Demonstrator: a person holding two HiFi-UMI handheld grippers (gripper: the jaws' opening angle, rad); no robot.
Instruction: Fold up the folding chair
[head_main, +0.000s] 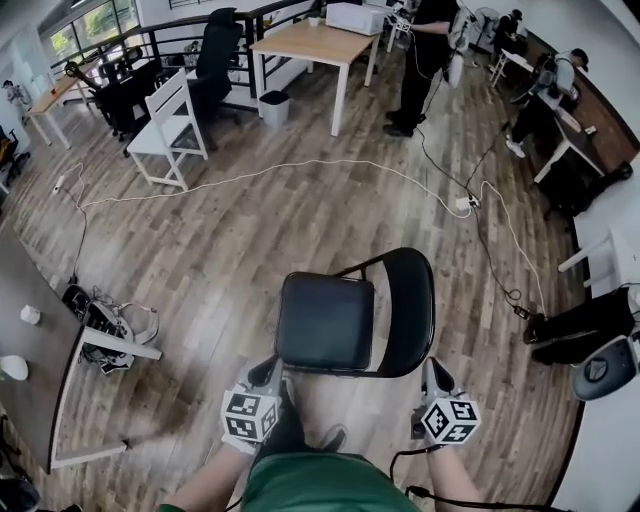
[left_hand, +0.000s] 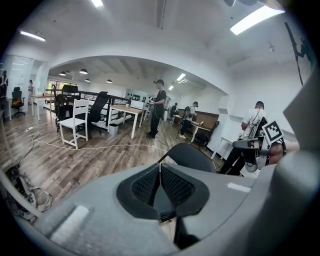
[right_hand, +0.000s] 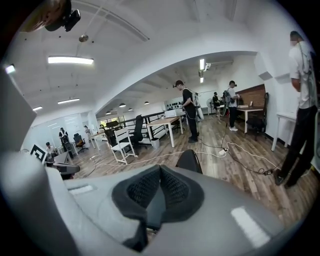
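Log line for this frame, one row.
folding chair: unfolded, not gripped | left gripper: shut, empty | right gripper: shut, empty

The plank floor (head_main: 230, 240) carries the open folding chair (head_main: 350, 315) on its legs, nearest the camera. A white cable (head_main: 300, 163) snakes across the boards to a power strip (head_main: 464, 203). Well beyond stand a white chair (head_main: 168, 125) and a bin (head_main: 274, 107).

My head camera looks steeply down on the folding chair (head_main: 340, 322), close below me. The camera on my left tool (head_main: 266, 372) looks low across the wooden floor (head_main: 300, 210), and the one on my right tool (head_main: 433, 370) does likewise. All three share the folding chair's backrest and a white chair (head_main: 168, 128).
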